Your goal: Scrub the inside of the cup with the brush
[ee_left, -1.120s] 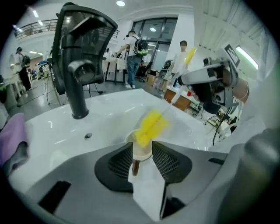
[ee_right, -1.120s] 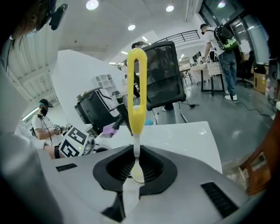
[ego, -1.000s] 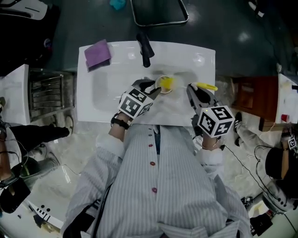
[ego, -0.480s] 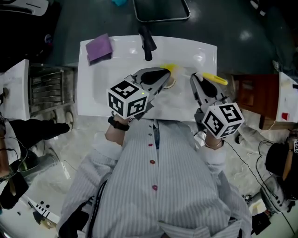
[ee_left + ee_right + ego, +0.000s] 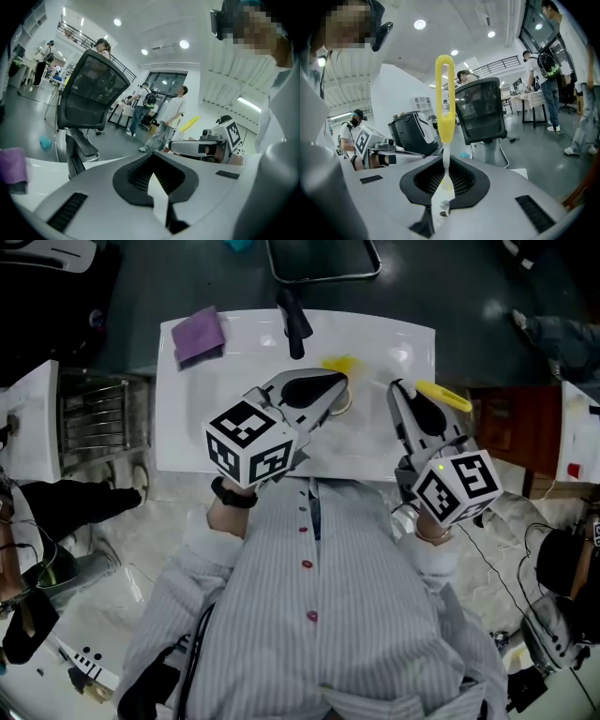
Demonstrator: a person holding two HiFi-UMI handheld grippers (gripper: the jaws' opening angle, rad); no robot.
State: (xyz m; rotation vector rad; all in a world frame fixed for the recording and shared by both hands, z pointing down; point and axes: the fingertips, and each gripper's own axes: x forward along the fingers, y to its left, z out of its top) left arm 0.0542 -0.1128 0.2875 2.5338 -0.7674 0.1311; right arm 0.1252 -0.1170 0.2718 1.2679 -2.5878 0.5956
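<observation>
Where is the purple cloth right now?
In the head view, the purple cloth lies on the far left corner of the white sink, left of the black tap.

The cloth [image 5: 199,336] lies at the sink's [image 5: 412,343] far left corner, the tap [image 5: 294,322] right of it. Above the near half, the left gripper [image 5: 334,392] hangs left of the right gripper [image 5: 397,396], which holds the brush [image 5: 442,395].
</observation>
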